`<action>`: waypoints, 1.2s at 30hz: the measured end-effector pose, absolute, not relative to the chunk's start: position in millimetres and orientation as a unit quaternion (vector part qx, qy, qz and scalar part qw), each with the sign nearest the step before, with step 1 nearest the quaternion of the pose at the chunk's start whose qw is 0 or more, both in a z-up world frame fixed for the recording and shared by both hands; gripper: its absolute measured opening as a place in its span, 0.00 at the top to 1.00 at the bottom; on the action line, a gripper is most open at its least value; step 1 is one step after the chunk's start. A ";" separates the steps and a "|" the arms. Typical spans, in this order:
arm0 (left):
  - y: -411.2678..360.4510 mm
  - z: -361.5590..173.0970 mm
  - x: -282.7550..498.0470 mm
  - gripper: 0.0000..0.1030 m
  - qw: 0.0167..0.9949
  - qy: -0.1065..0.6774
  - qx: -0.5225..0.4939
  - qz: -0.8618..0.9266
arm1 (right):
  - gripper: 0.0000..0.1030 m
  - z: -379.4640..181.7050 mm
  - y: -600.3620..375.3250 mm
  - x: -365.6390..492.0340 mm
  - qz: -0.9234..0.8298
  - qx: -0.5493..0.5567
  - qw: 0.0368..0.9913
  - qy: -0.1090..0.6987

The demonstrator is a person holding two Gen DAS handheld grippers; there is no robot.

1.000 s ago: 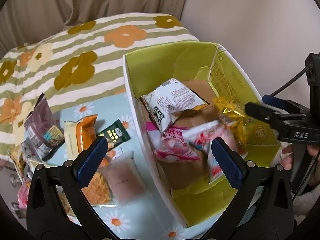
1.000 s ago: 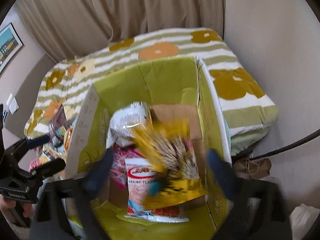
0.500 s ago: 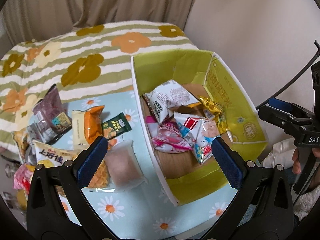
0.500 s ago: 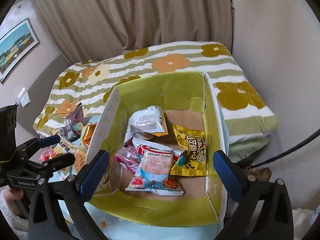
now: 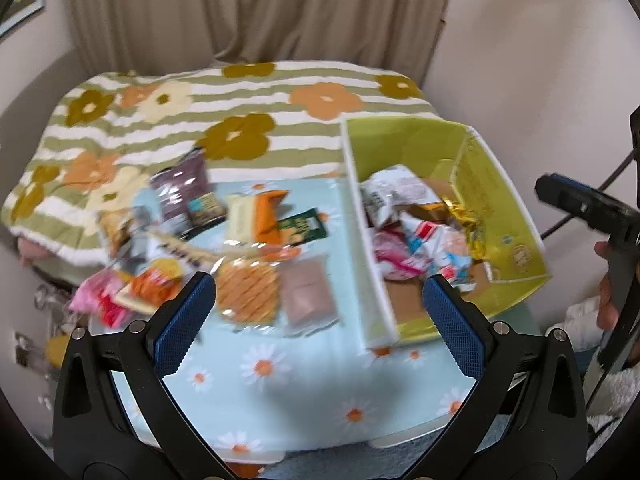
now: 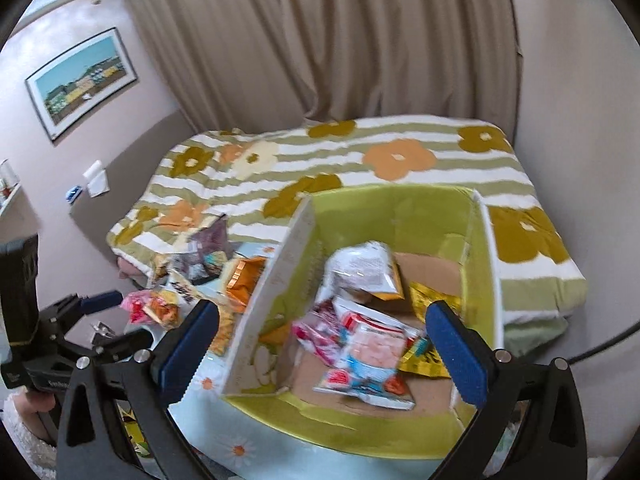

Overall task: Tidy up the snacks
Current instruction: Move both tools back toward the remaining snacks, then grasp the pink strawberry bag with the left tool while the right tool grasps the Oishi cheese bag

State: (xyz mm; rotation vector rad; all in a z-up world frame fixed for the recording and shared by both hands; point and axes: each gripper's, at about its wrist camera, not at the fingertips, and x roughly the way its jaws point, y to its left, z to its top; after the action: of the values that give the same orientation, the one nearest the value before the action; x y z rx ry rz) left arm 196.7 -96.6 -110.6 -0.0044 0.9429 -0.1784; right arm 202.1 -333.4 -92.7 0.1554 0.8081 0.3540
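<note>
A yellow-green cardboard box [image 5: 504, 216] stands at the right of the table and holds several snack packets, among them a white pack [image 6: 360, 268], a shrimp-flake pack [image 6: 372, 360] and a gold pack [image 6: 428, 304]. Loose snacks lie left of the box: a waffle [image 5: 248, 292], a pink pouch [image 5: 306, 296], an orange pack [image 5: 260, 216], a purple bag [image 5: 182, 188]. My left gripper [image 5: 318, 320] is open and empty, hanging above the table's front. My right gripper [image 6: 322, 350] is open and empty above the box's near end.
The table wears a light-blue daisy cloth [image 5: 304, 392]. Behind it lies a bed with a striped flower quilt [image 5: 240, 120]. Curtains [image 6: 320, 40] and a wall close the back and right. A framed picture [image 6: 80, 80] hangs at left.
The gold pack has dropped from my right gripper into the box, and the gripper stands open. Both grippers have pulled back and up; the left view has swung toward the loose snacks.
</note>
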 end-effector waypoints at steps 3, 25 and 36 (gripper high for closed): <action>-75.7 -110.6 186.7 0.00 0.889 0.453 -0.008 -0.060 | 0.00 -89.9 -318.3 202.4 0.186 0.064 0.901 0.388; 126.5 -158.7 184.4 0.00 0.870 0.494 -0.008 -0.014 | 0.00 -139.6 -124.3 238.2 0.228 0.079 0.850 0.468; 174.6 -223.2 224.9 0.00 0.841 0.531 0.037 -0.100 | 0.00 -196.2 -44.3 265.1 0.179 0.122 0.811 0.543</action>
State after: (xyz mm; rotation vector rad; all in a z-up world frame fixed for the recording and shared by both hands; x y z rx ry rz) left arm 224.9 174.6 -223.2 0.0790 1.1220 -0.2103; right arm 265.1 -44.3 -196.2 0.2614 1.1595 0.3820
